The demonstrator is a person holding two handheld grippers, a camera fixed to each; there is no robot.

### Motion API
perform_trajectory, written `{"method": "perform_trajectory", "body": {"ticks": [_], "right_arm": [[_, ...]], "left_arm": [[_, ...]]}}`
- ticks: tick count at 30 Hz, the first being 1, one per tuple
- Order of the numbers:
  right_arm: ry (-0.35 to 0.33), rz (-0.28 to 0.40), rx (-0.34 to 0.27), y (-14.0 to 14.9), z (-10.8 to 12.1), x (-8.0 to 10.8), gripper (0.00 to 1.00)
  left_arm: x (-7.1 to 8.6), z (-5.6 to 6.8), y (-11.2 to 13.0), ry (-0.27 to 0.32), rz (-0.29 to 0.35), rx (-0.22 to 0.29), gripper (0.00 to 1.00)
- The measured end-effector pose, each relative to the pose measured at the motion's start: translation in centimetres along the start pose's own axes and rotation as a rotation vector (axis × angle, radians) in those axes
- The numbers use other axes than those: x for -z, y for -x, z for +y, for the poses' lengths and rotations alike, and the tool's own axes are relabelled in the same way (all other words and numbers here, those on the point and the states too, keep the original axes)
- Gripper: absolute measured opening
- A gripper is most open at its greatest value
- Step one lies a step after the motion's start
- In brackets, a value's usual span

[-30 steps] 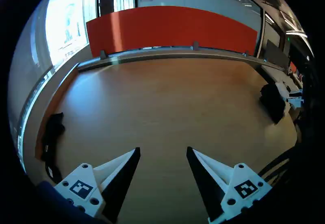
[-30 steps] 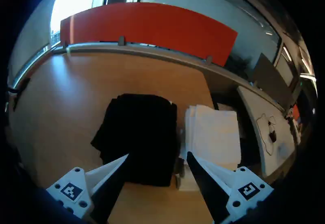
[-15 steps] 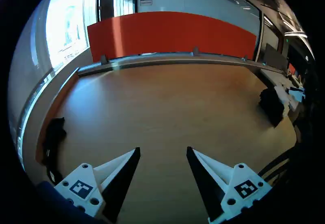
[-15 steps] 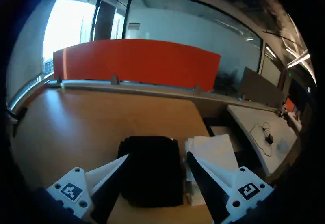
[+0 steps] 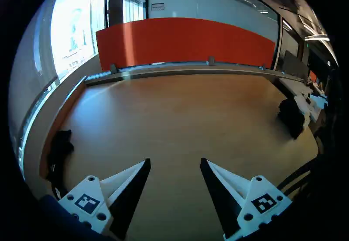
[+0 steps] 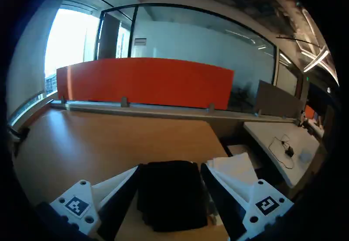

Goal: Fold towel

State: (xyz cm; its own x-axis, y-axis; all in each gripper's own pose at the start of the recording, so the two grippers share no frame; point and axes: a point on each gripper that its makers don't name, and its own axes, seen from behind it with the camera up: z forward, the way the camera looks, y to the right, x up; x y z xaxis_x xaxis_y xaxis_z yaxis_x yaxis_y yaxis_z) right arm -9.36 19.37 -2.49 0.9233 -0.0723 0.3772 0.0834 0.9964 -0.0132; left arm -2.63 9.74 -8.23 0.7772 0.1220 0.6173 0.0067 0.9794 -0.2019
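A folded black towel (image 6: pixel 171 194) lies on the wooden table (image 6: pixel 109 140) near its right edge, directly ahead of my right gripper (image 6: pixel 170 171) and partly framed by its open white fingers. A stack of white folded cloth (image 6: pixel 231 171) sits just to its right. In the left gripper view the same black towel (image 5: pixel 291 115) shows small at the table's far right edge. My left gripper (image 5: pixel 174 164) hangs open over bare wood (image 5: pixel 174 110), nothing between its fingers.
An orange divider panel (image 5: pixel 187 38) runs along the table's far side. A black bundle with a strap (image 5: pixel 59 151) lies at the left edge. A neighbouring white desk (image 6: pixel 283 147) with a cable stands to the right. Bright windows (image 5: pixel 72 27) lie at the left.
The right gripper has tilted up and drawn back, so the black towel and white stack slid down toward the bottom of its view. The left gripper tilted up slightly.
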Motion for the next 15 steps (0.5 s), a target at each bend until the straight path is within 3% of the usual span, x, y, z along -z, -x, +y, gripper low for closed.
{"method": "perform_trajectory", "body": {"ticks": [7,15], "right_arm": [[0.017,0.089,-0.020,-3.3,-1.4,0.9,1.00],[0.026,0.191,-0.019,-7.5,-4.3,2.1,1.00]], "left_arm": [[0.1,-0.8,-1.6,-0.012,0.055,0.014,0.84],[0.5,-1.9,-5.5,-0.029,0.184,0.024,0.84]]}}
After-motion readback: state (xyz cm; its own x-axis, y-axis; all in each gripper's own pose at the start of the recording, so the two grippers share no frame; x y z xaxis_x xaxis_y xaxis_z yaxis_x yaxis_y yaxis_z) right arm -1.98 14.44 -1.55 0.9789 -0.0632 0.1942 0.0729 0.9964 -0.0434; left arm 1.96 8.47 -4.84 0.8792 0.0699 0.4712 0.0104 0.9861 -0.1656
